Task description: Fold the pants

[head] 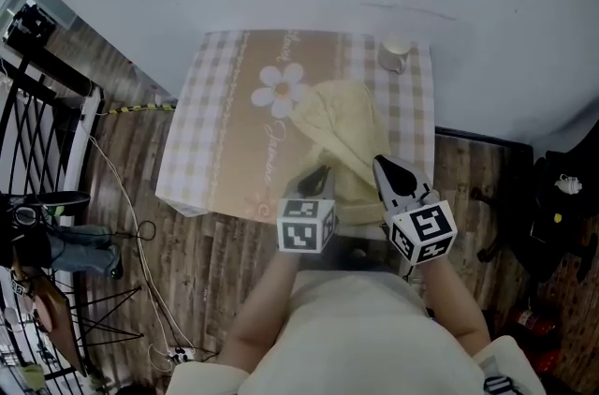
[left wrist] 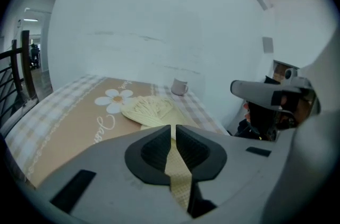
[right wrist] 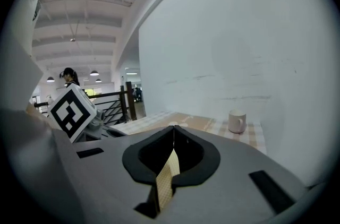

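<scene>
Pale yellow pants [head: 342,126] lie bunched on the right half of a checked tablecloth [head: 225,140] with a daisy print. Their near end is pulled toward the table's front edge. My left gripper [head: 318,181] is at that near edge, shut on a strip of the yellow fabric [left wrist: 178,175], with the rest of the pants [left wrist: 149,110] heaped beyond the jaws. Just to its right, my right gripper [head: 388,173] is also shut on a strip of the fabric [right wrist: 167,178]. Both grippers are lifted slightly above the table, side by side.
A white mug [head: 394,56] stands at the table's far right corner, against the white wall. A black railing [head: 37,122] and cables on the wooden floor are to the left. Dark objects [head: 552,206] stand on the floor at the right.
</scene>
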Available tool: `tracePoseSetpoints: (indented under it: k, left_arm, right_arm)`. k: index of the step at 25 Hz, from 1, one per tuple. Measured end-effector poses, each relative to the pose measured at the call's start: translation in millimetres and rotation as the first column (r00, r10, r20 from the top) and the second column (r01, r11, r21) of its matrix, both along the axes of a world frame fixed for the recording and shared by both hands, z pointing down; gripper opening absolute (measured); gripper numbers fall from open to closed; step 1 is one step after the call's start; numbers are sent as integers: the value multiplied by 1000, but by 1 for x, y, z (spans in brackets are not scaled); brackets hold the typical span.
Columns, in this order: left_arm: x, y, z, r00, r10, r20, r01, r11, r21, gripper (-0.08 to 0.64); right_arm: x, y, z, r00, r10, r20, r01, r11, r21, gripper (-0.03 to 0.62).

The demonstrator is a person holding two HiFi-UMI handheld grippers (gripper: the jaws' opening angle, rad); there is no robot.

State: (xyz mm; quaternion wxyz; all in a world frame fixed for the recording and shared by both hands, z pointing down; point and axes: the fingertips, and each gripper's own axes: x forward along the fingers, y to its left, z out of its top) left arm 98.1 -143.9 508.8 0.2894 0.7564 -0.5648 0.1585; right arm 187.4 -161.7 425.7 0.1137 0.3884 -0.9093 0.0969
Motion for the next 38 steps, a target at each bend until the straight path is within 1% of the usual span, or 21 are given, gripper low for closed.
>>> tracePoseSetpoints:
  k: [6,11,14,18,22,24,27,32,35,37,38]
  left_arm:
    - [-66,-25,-3,995,-98,-17,98,995,10,23]
    - [-106,-38,2,988,-150,-39,150,989,-5,21]
    - [-123,-44,8,985,-164,-45,163,986,-19,21]
    - [-140,-52,14,983,-173,-62,172,985,-31,21]
    - [-154,-59,19,980,-181,-86,177,983,-46,21]
    - [-160,-63,21,980,-179,-91,175,983,-51,21]
    - [-168,-70,27,980,-177,-91,171,983,-65,21]
    - [-174,-77,37,981,-165,-103,155,983,-95,21]
    - [-176,-81,41,980,-159,-117,147,983,-107,21]
    - [-178,-83,43,980,-156,-124,143,983,-112,21]
    - [-178,-85,44,980,-155,-126,141,983,-114,21]
  right_arm:
    - [-57,-27,11,995,-69,-68,70,997,16,0]
    - [-100,-47,27,982,-119,-146,123,992,22,0]
    - [-123,-56,44,965,-152,-212,158,987,9,0]
    - [-152,-65,68,934,-204,-294,213,977,-2,0]
    - [-173,-74,95,895,-251,-368,252,967,-44,5]
    - [-180,-78,109,873,-274,-403,270,961,-68,76]
    - [-189,-85,128,837,-302,-457,290,952,-98,92]
    - [-194,-92,156,753,-328,-571,312,941,-130,94]
    - [-192,-96,167,702,-319,-637,315,941,-124,89]
    - [-191,-99,168,682,-296,-668,312,945,-101,56]
    - [-190,-100,167,680,-284,-676,306,948,-89,33]
